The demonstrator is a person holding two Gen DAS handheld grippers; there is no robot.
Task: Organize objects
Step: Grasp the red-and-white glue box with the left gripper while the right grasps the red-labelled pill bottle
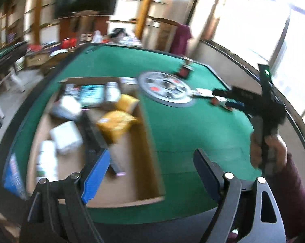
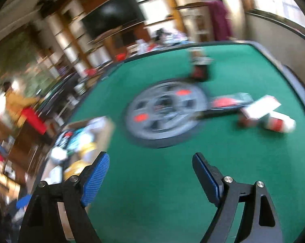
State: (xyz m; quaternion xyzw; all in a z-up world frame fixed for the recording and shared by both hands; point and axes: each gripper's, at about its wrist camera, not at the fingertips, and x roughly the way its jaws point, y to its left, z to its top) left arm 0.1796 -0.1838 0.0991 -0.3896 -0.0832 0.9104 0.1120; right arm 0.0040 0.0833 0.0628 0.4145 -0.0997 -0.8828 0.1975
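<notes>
Both grippers' fingers [image 1: 97, 174] [image 2: 95, 179] wide apart, empty.

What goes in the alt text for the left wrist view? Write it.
The open left gripper hovers empty over a green table, above a cardboard box holding yellow packets and white packages. The right gripper reaches toward items beside a round grey disc.

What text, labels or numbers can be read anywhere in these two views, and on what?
None can be read; both views are motion-blurred.
Blue packet beside the cardboard box: white print, too blurred.
Teal-fronted package in the box: print unreadable.
Round grey disc on the green table: red marks, no legible characters.
</notes>
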